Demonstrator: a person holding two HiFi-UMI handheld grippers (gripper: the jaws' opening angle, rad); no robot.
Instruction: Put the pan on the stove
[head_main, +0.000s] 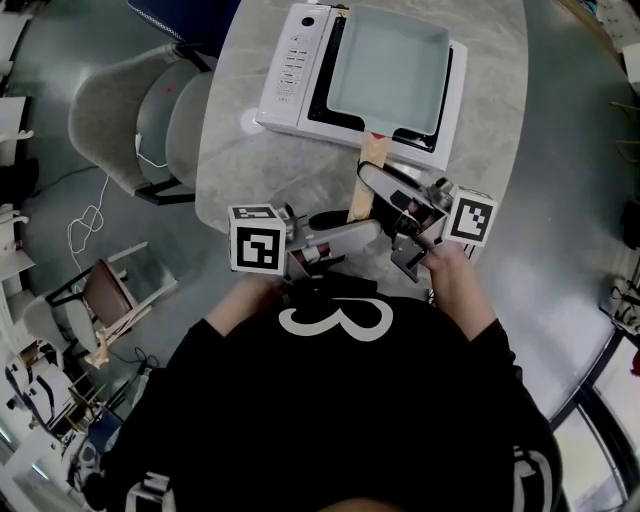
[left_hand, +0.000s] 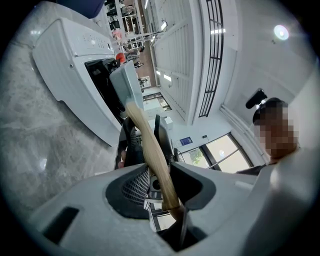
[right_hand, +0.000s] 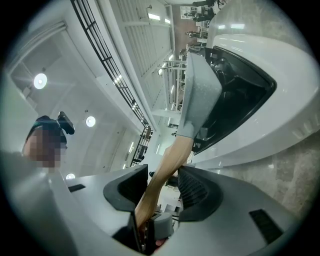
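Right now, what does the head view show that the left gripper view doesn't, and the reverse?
Only the head view: the chairs beside the table, and the whole pan seen from above, sitting on the stove. Only the left gripper view: the left gripper up close, its jaws either side of the handle, plus a ceiling light. Both: the white stove, part of the pan, its wooden handle and the stone tabletop.

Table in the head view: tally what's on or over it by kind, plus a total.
Stove: 1
Pan: 1, on the stove
Grippers: 2, left gripper and right gripper, jaws either side of the pan's handle
Total: 4
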